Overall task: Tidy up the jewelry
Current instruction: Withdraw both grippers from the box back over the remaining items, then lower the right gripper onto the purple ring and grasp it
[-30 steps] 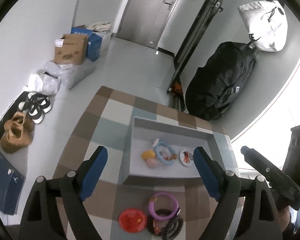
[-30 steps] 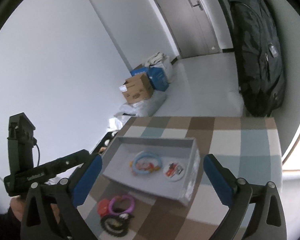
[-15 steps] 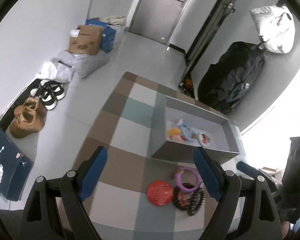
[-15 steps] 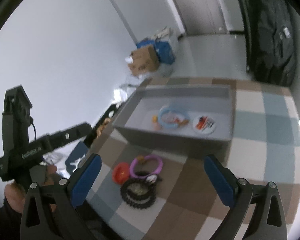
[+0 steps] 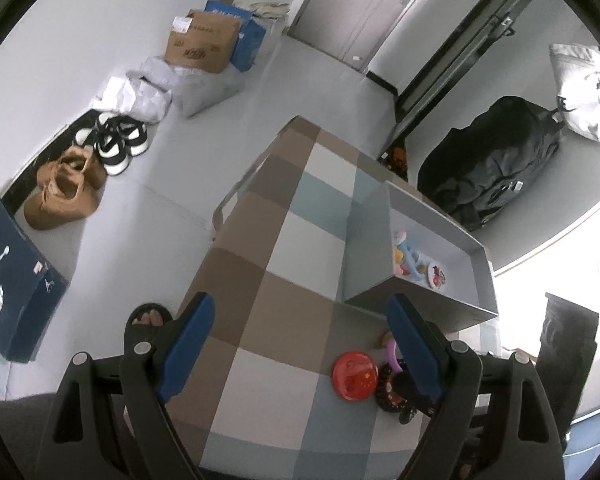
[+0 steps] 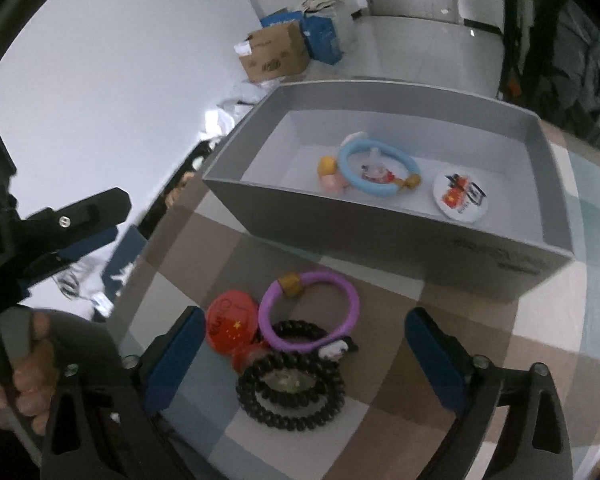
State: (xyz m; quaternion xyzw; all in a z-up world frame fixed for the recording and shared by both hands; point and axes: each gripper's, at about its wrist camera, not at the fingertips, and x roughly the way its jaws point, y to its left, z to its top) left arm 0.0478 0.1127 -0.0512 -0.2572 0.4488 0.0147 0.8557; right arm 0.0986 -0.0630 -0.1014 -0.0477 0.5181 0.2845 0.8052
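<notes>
A grey box (image 6: 380, 232) stands on the checked tablecloth (image 6: 440, 344). Inside lie a blue bracelet (image 6: 380, 168) with small charms and a white round badge (image 6: 460, 196). In front of the box lie a purple bracelet (image 6: 312, 312), a red round badge (image 6: 230, 320) and a black beaded bracelet (image 6: 292, 392). My right gripper (image 6: 300, 352) is open and empty, just above these loose pieces. My left gripper (image 5: 300, 348) is open and empty over the table's left part; the red badge (image 5: 354, 376) and the box (image 5: 420, 280) show to its right.
On the floor to the left are shoes (image 5: 116, 140), a brown bag (image 5: 64, 192), a cardboard box (image 5: 200, 44) and a blue shoebox (image 5: 8, 280). A black duffel bag (image 5: 488, 172) leans at the far wall. The table edge (image 5: 236, 200) runs on the left.
Both grippers have drawn back and swung. The right one now hangs lower, over the loose bracelets. The left one has moved left, so the box sits to its right. Both stay open.
</notes>
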